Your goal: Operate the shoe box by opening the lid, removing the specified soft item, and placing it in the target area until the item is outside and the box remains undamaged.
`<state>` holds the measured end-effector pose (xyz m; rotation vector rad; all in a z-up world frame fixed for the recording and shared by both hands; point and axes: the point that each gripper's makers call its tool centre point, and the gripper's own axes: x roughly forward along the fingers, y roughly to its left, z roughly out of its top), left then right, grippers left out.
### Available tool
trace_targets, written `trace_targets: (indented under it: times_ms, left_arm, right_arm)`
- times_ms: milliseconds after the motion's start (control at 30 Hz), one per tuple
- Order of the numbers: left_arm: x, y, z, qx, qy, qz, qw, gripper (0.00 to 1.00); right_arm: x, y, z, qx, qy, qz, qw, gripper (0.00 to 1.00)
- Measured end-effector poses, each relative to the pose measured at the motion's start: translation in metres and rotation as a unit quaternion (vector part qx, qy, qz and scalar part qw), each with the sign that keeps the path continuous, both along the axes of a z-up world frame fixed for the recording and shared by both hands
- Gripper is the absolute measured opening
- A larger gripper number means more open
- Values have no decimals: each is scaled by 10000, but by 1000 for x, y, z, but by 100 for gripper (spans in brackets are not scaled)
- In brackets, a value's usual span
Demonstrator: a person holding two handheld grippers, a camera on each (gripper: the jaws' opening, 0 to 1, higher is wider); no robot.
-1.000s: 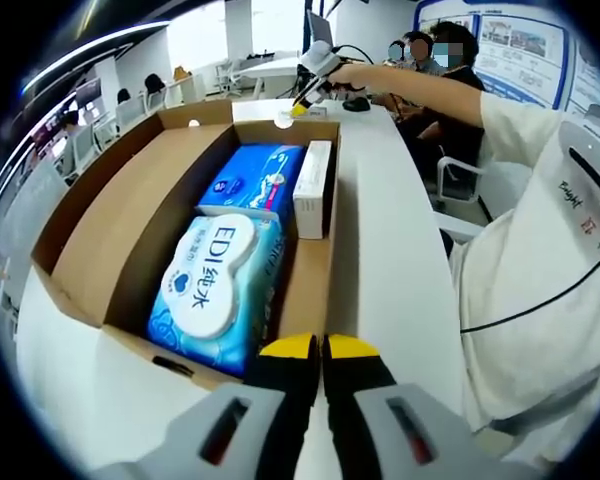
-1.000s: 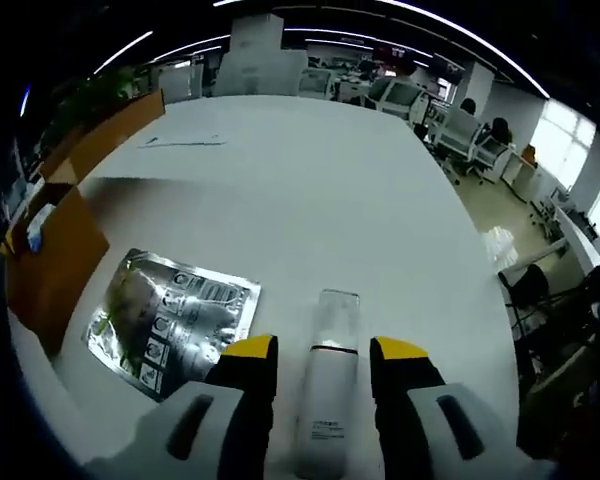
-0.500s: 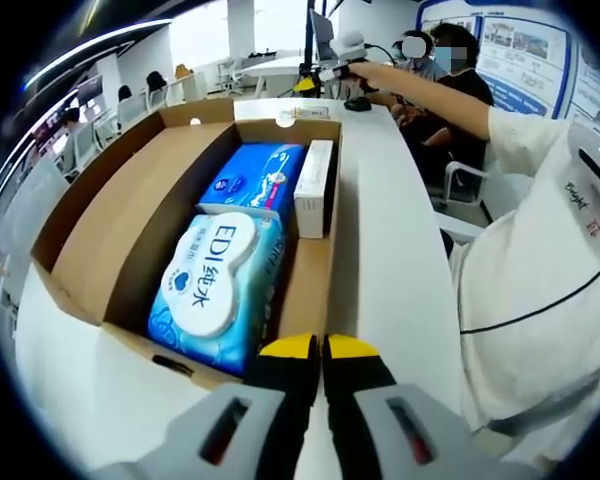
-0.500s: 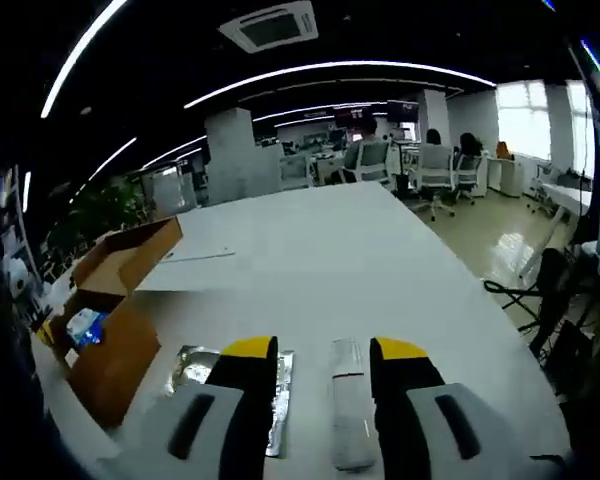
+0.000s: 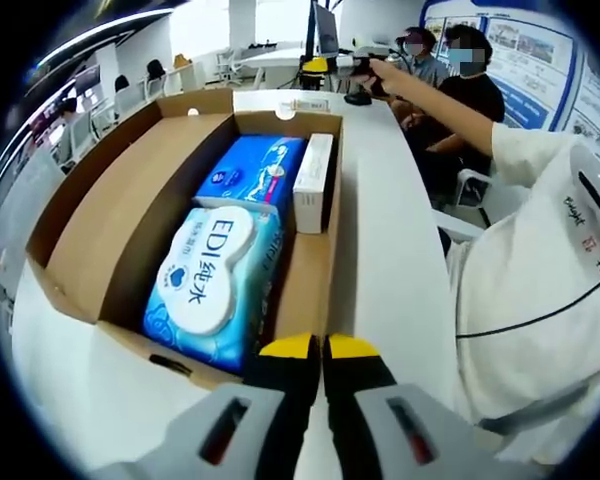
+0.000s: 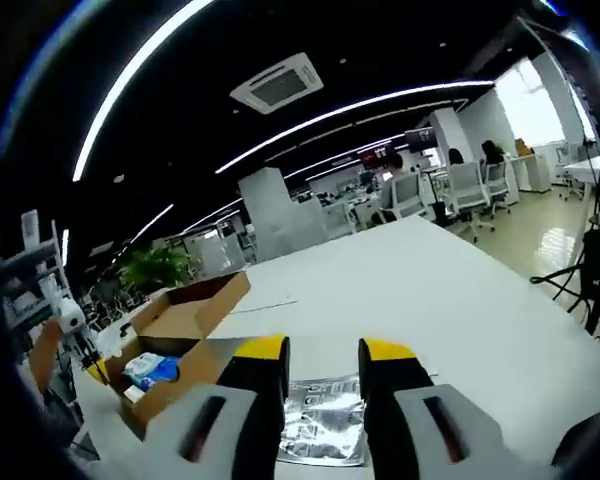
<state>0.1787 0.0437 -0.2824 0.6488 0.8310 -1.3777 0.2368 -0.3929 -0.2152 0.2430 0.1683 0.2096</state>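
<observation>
Table (image 5: 390,240), white and long, carries everything; positions below are given relative to the shoe box (image 5: 80,225). The box is an open brown cardboard carton, flaps folded outward, standing on the table directly beyond the left gripper (image 5: 323,350). Inside, against the box's right-hand wall as seen in the left gripper view, lie three items: a pale blue soft pack of wipes (image 5: 215,280) nearest the gripper, a darker blue soft pack (image 5: 255,175) beyond it, and a narrow white carton (image 5: 314,183) beside that pack, along the wall. The left half of the box floor is bare cardboard. A person in a white top (image 5: 540,270) stands to the right of the box, one arm stretched past its far end.

Left gripper: yellow-tipped jaws pressed together, holding nothing, at the near edge of the box.

Right gripper (image 6: 321,352): jaws slightly apart, nothing between them, well apart from the box (image 6: 180,350); a silver foil pouch (image 6: 325,432) lies on the table (image 6: 430,300) beyond the jaws.
</observation>
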Motion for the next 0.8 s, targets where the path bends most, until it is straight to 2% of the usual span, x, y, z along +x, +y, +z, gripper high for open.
trace_targets:
  times_ms: [67, 167, 233, 300, 333, 367, 433, 500, 633, 800]
  left_arm:
    - [0, 0, 0, -3, -13, 10, 10000, 3]
    - [1, 0, 0, -15, -27, 31, 10000, 3]
    - [1, 0, 0, -28, -45, 16, 10000, 2]
    - [2, 0, 0, -34, -39, 19, 10000, 2]
    - [1, 1, 0, -27, -35, 22, 10000, 2]
    - [1, 1, -1, -18, -33, 23, 10000, 2]
    - [1, 1, -1, -4, -20, 28, 10000, 2]
    - [1, 1, -1, -18, -30, 9, 10000, 2]
    - [1, 1, -1, -27, -31, 24, 10000, 2]
    - [1, 1, -1, -59, -37, 17, 10000, 2]
  right_arm:
    - [-2, -1, 3, -141, -38, -126, 9998, 18]
    - [-3, 10, 9, -116, -53, 128, 9998, 24]
    - [-5, 21, 13, -274, -150, 398, 9987, 26]
    - [-13, 38, 16, -449, -166, 640, 9968, 20]
    - [-16, 43, 17, -427, -165, 652, 9968, 15]
    - [-16, 45, 21, -367, -190, 838, 9956, 14]
    - [-24, 61, 33, -89, -391, 1143, 9926, 18]
    - [-27, 70, 36, 52, -359, 1299, 9909, 20]
    - [-34, 89, 42, -92, -496, 1480, 9877, 29]
    - [-39, 106, 43, -405, -529, 1794, 9815, 29]
